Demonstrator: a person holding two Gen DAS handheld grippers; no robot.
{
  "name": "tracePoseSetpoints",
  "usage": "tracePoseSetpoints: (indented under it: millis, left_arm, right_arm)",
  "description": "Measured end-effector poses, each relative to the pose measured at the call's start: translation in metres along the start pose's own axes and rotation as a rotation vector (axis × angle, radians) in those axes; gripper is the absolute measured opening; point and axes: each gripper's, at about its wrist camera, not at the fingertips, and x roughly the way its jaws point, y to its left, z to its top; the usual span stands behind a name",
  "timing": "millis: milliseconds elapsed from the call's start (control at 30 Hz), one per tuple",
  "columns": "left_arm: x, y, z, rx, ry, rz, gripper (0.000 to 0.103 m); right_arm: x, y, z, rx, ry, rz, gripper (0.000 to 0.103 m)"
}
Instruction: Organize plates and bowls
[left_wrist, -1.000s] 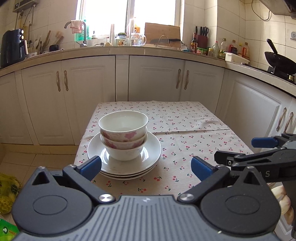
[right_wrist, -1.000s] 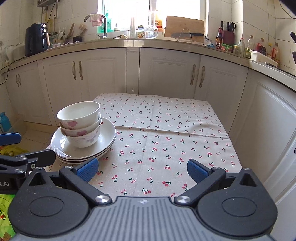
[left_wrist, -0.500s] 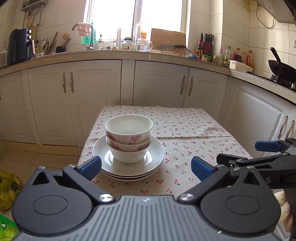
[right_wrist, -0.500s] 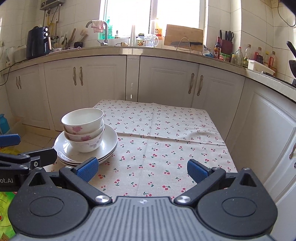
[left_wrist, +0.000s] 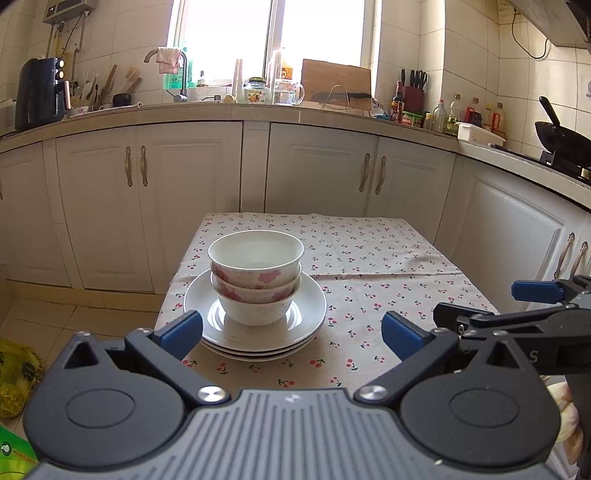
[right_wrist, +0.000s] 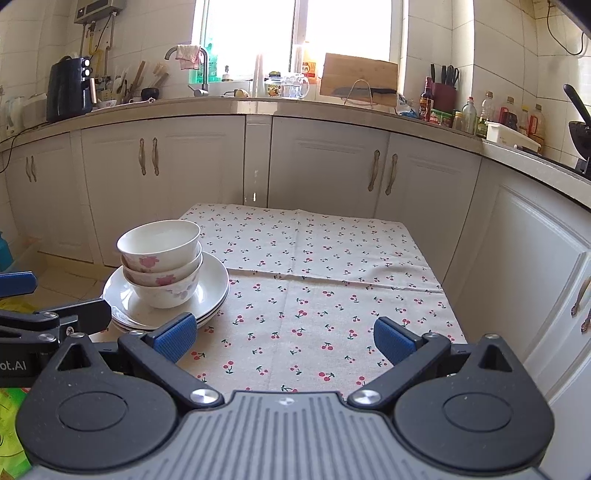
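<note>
Hovering short of stacked white floral bowls on white plates, cherry-print tablecloth: left gripper, right gripper, jaws apart, empty.

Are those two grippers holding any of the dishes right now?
No. The left gripper and right gripper are both open and empty; the bowls sit untouched on the plates.
</note>
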Motion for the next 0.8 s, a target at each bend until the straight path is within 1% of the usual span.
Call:
tracePoseSetpoints:
  millis: [800]
  left_arm:
    - [-0.001, -0.0013, -0.0001, -0.002, -0.008, 0.001, 0.102]
  right_arm:
    - [-0.0036, -0.0011, 0.0, 0.002, -0.014, -0.012, 0.103]
